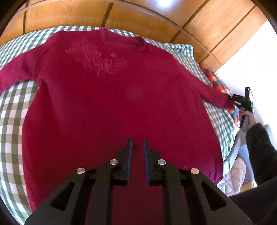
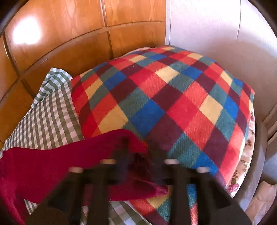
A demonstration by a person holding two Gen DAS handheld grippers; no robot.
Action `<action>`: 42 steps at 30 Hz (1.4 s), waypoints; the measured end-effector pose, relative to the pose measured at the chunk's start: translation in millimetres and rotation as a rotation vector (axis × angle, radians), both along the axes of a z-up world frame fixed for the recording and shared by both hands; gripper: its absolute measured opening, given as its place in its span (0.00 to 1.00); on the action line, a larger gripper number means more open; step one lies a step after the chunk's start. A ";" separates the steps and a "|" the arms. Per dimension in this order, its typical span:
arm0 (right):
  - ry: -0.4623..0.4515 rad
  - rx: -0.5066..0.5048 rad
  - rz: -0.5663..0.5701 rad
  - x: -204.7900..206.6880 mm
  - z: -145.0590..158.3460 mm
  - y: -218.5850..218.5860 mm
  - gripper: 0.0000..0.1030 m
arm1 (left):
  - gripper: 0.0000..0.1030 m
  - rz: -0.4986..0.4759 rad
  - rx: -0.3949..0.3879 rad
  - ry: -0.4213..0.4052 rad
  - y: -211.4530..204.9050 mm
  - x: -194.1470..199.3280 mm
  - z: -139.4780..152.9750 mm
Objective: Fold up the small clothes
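A green-and-white checked cloth covers the bed, and a dark red sweater lies spread flat on it, front up, with raised flower stitching on the chest and the neckline toward the wooden panelling at the far side. Its one sleeve runs off past the left edge of the left wrist view. The left gripper hangs above the lower part of the sweater, its jaws drawn close with only a narrow slit between them and nothing caught there. Further right, the other sleeve stretches out to the edge of the checked cloth, its cuff reaching a colourful plaid blanket. There the right gripper, held in a hand with a dark sleeve, sits at the cuff; the picture is badly blurred, its jaws look parted on either side of the cuff, and I cannot tell whether the pads press on the fabric. A white wall stands behind the blanket.
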State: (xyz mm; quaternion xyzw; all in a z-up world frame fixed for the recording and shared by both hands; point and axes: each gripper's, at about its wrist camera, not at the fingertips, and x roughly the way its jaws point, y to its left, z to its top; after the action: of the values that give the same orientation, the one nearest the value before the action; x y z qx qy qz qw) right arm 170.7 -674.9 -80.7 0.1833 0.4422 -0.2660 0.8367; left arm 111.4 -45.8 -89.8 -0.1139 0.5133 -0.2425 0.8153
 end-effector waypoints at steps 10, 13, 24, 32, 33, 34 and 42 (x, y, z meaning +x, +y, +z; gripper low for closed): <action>-0.175 -0.023 0.248 -16.9 50.0 133.4 0.86 | 0.50 0.447 -0.121 -0.025 140.2 -11.6 10.0; -0.192 0.058 0.431 -11.0 42.8 218.2 0.86 | 0.53 0.611 -0.097 -0.041 194.5 -26.2 11.9; -0.079 0.096 0.870 -2.6 -22.7 464.0 0.86 | 0.61 1.118 -0.115 -0.004 381.9 -55.7 -4.7; -0.047 0.022 0.851 -0.8 -46.9 484.6 0.94 | 0.61 1.181 -0.147 -0.024 438.3 -19.8 -16.3; -0.045 0.016 0.850 -1.6 -46.1 484.9 0.94 | 0.59 1.167 -0.140 -0.027 437.7 -11.4 -16.7; -0.044 0.011 0.850 -1.5 -46.0 486.7 0.95 | 0.35 1.138 -0.114 -0.029 432.8 1.2 -17.5; -0.047 0.020 0.844 -1.7 -47.1 482.2 0.97 | 0.08 1.131 -0.003 -0.193 448.6 18.8 39.0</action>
State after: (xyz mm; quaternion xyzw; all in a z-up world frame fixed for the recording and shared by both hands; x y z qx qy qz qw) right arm 169.0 -192.7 -127.8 0.0000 0.4617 0.1086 0.8803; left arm 130.3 402.8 -50.8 -0.3495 0.2955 0.2214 0.8611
